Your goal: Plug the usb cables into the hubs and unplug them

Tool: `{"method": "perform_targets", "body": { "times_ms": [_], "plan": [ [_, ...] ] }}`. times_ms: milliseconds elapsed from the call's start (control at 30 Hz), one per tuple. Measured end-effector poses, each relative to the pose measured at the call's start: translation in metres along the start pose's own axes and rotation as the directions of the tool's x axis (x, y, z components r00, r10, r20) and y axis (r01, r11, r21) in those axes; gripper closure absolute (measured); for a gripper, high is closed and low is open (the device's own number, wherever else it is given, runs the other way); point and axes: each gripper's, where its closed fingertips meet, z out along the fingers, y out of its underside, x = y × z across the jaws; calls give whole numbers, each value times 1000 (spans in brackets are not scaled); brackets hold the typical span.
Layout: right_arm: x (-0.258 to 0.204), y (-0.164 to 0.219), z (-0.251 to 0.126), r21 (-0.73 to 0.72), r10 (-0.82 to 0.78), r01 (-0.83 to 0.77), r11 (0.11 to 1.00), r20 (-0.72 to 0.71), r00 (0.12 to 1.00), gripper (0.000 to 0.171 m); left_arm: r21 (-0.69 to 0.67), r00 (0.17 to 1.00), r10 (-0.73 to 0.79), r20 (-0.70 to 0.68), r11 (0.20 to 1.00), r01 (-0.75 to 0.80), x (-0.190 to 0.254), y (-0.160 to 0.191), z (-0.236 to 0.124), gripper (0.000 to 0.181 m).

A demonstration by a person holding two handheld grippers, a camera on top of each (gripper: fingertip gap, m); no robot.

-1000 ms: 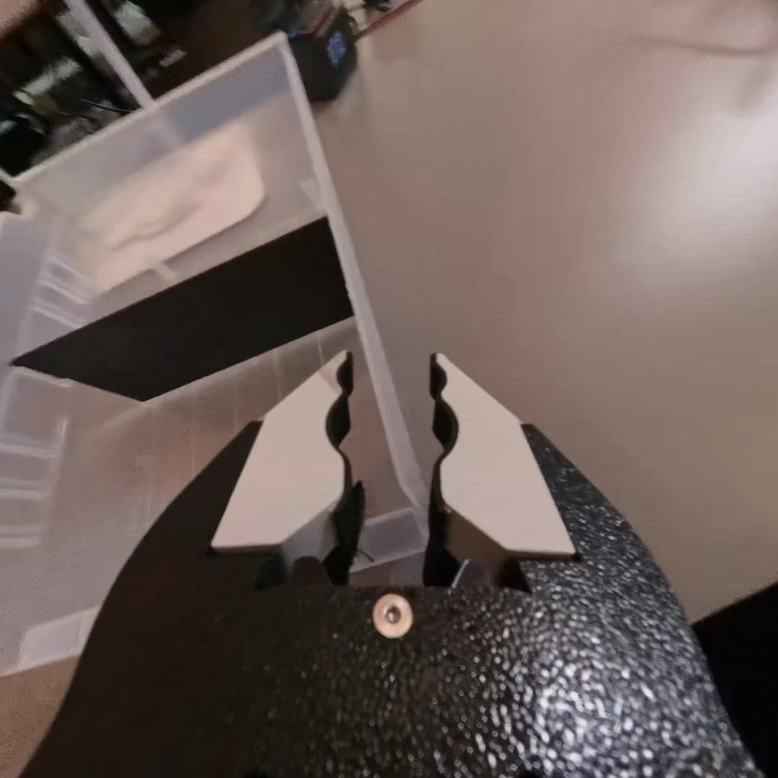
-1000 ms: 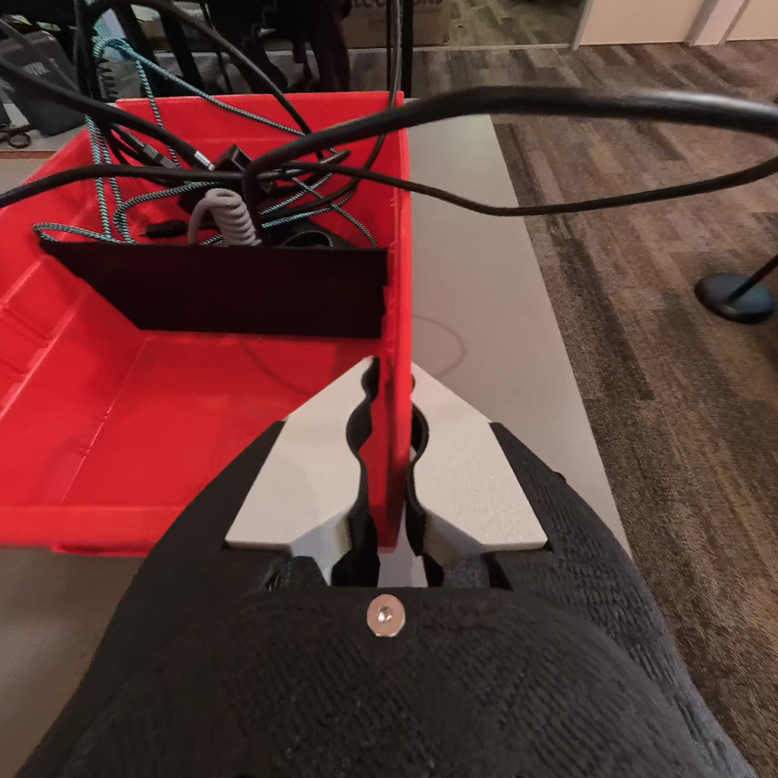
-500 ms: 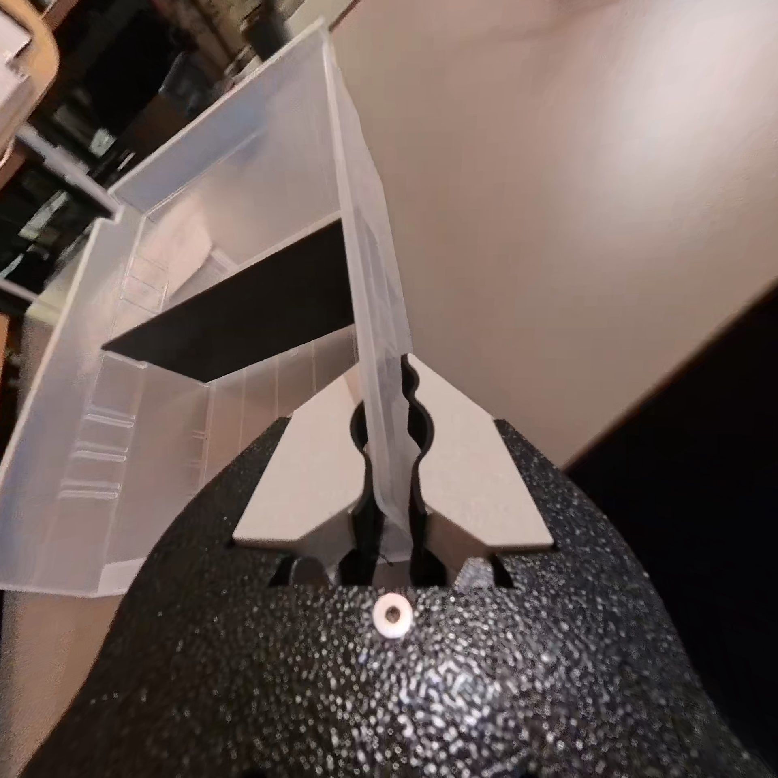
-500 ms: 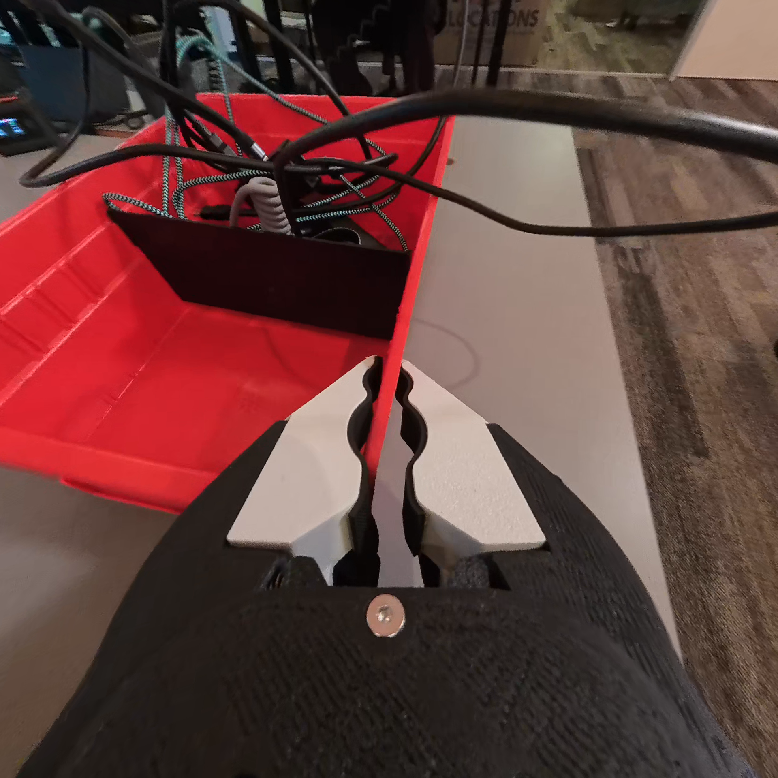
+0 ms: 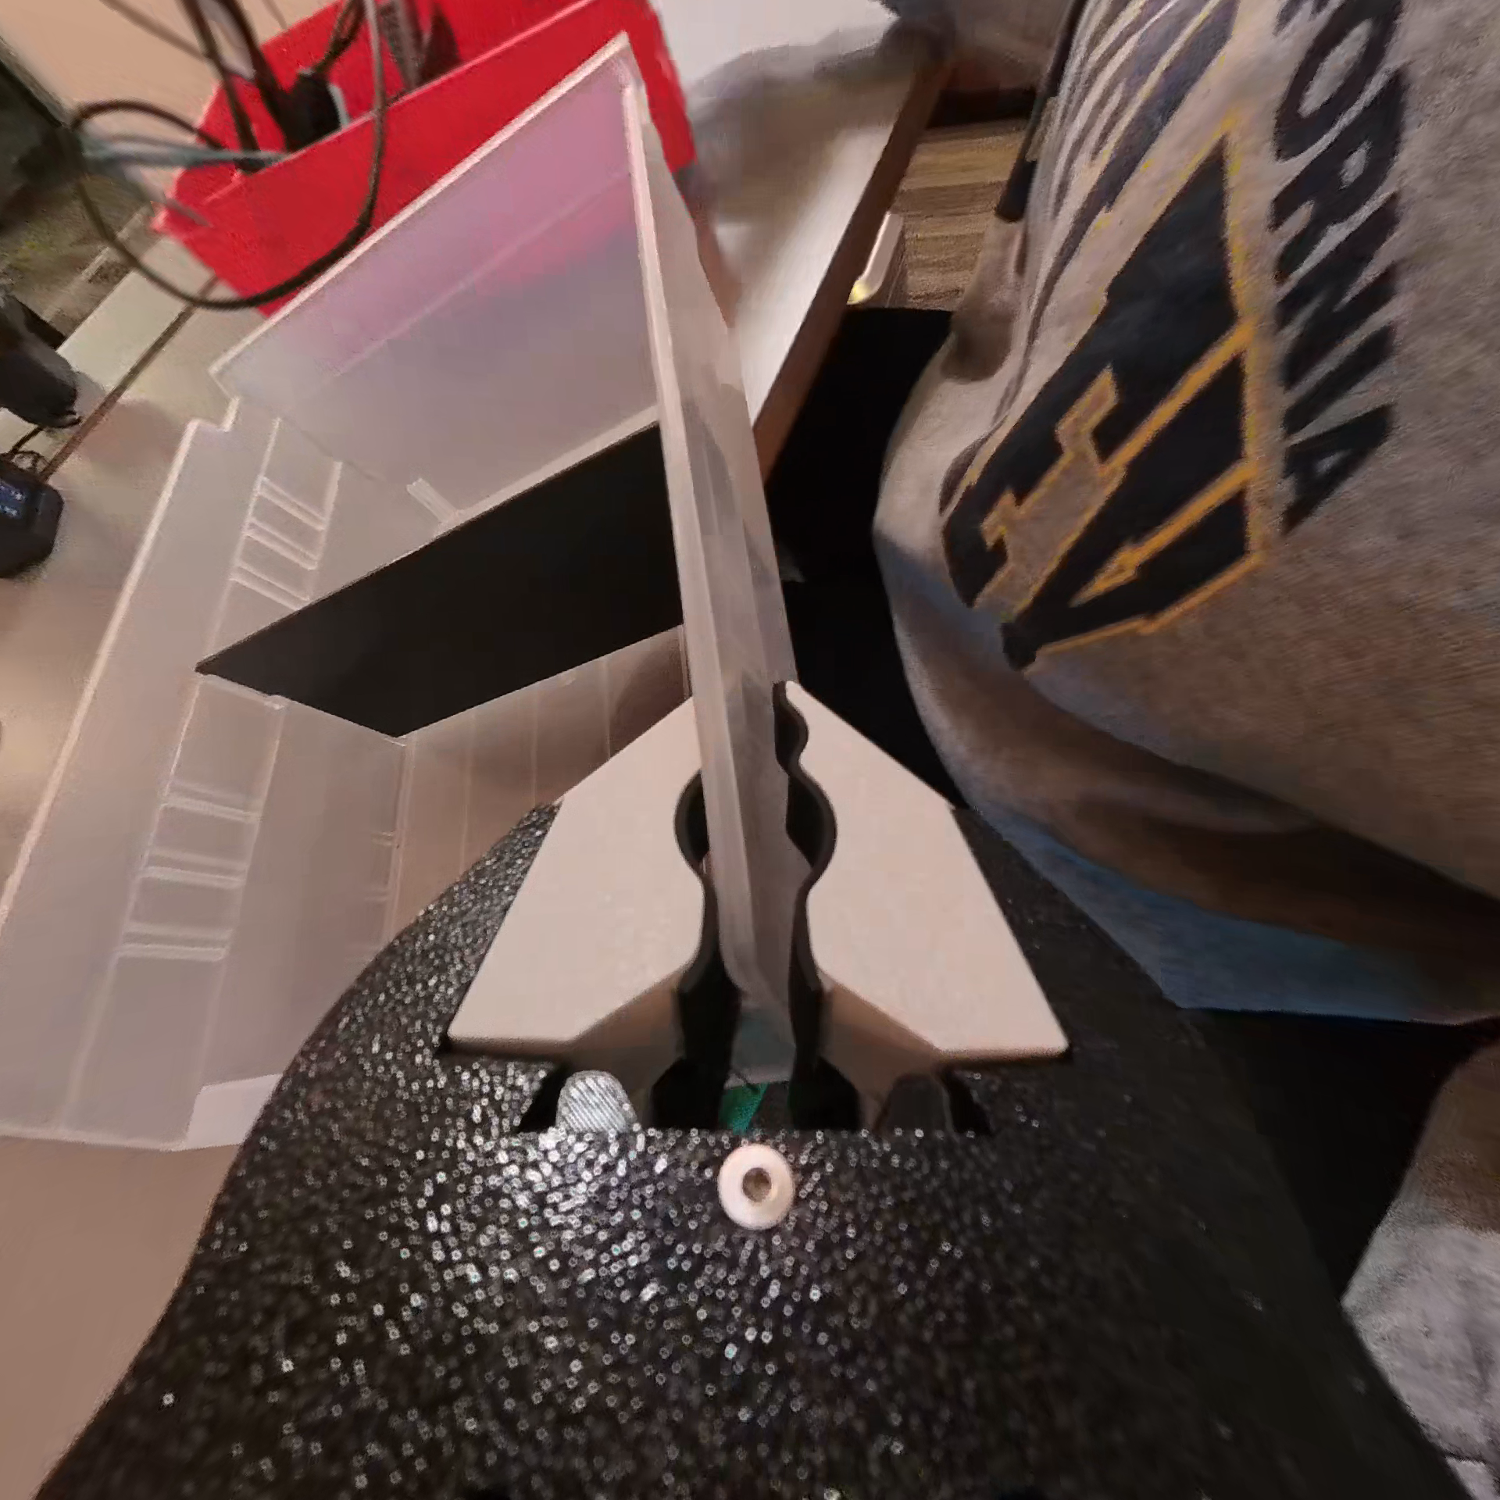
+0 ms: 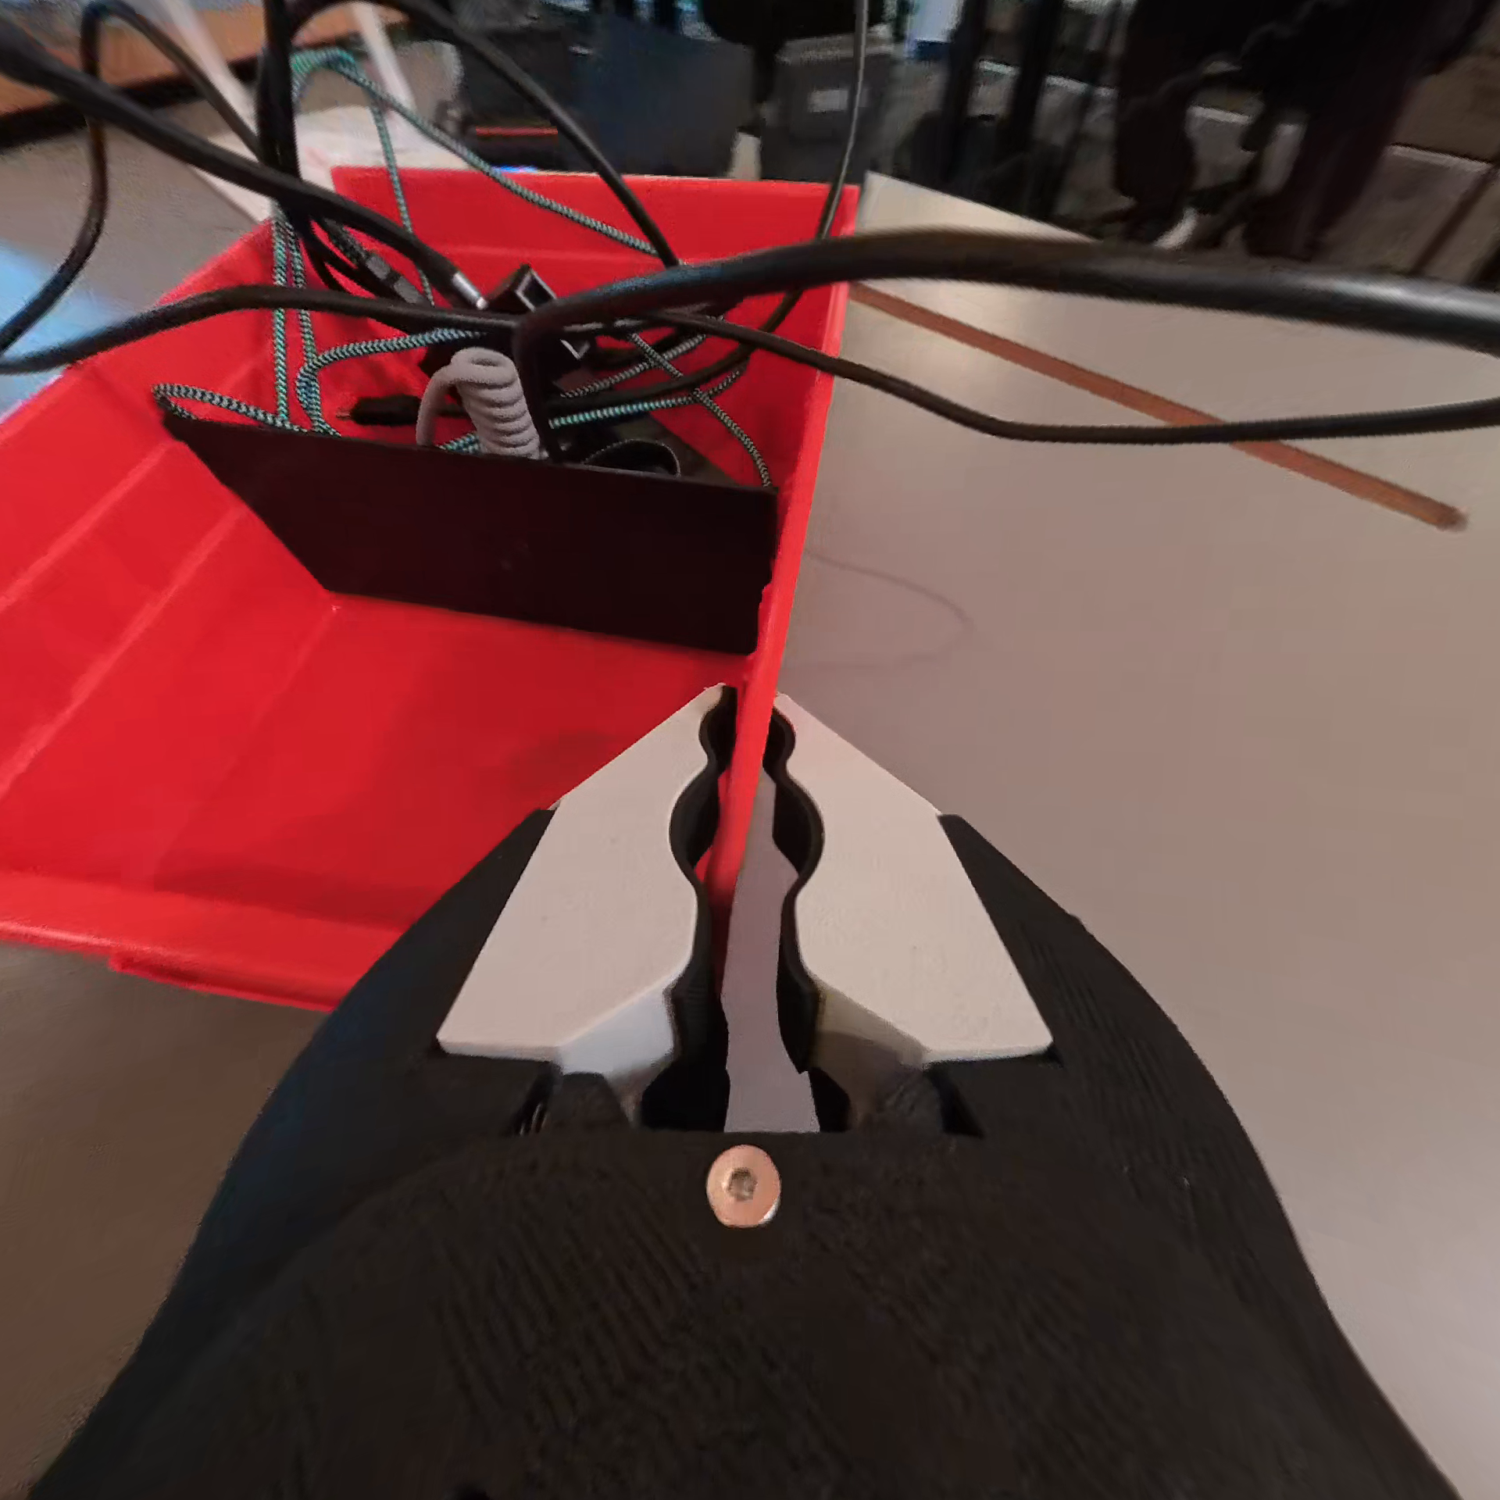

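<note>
My left gripper (image 5: 751, 714) is shut on the right side wall of a clear plastic bin (image 5: 268, 730), which has a black divider (image 5: 454, 617) and looks empty. My right gripper (image 6: 751, 714) is shut on the right side wall of a red bin (image 6: 243, 730). Behind the red bin's black divider (image 6: 503, 552) lies a tangle of USB cables (image 6: 503, 381): black, teal braided and a grey coiled one. Any hubs among them are hard to make out. The red bin also shows far off in the left wrist view (image 5: 438, 138).
A person in a grey printed sweatshirt (image 5: 1217, 454) stands close on the right of the left wrist view. Black cables (image 6: 1055, 276) hang across the right wrist view above the grey table (image 6: 1136, 730). A small black device (image 5: 24, 519) sits at the far left. Tip to tip, the grippers are about 60 cm apart.
The left gripper closed on the clear bin's wall and swung it round, so the person and the red bin came into view. The right gripper kept hold of the red bin and turned it.
</note>
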Motion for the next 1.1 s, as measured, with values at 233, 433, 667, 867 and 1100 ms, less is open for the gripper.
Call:
{"method": "perform_targets", "body": {
  "times_ms": [233, 433, 667, 867, 1100],
  "plan": [
    [-36, -44, 98, 3, -97, 98, 995, 169, 981, 168, 103, 998, -43, -40, 994, 47, 15, -13, -18, 175],
    [-96, -81, 178, -11, -137, 148, 989, 310, 941, 168, 98, 994, 5, -105, 995, 5, 29, -28, -24, 174],
    [-158, -118, 239, 35, -165, 162, 986, 333, 929, 150, 94, 957, 29, -287, 996, -2, 42, -50, 0, 175],
    [-115, -139, 139, 249, -184, 149, 957, 127, 975, 100, 113, 924, 118, -365, 990, -82, 47, -76, 56, 175],
    [-14, -122, -95, 366, -74, 165, 916, -250, 965, 100, 128, 904, 191, -383, 980, -153, 40, -134, 141, 175]
  ]
}}
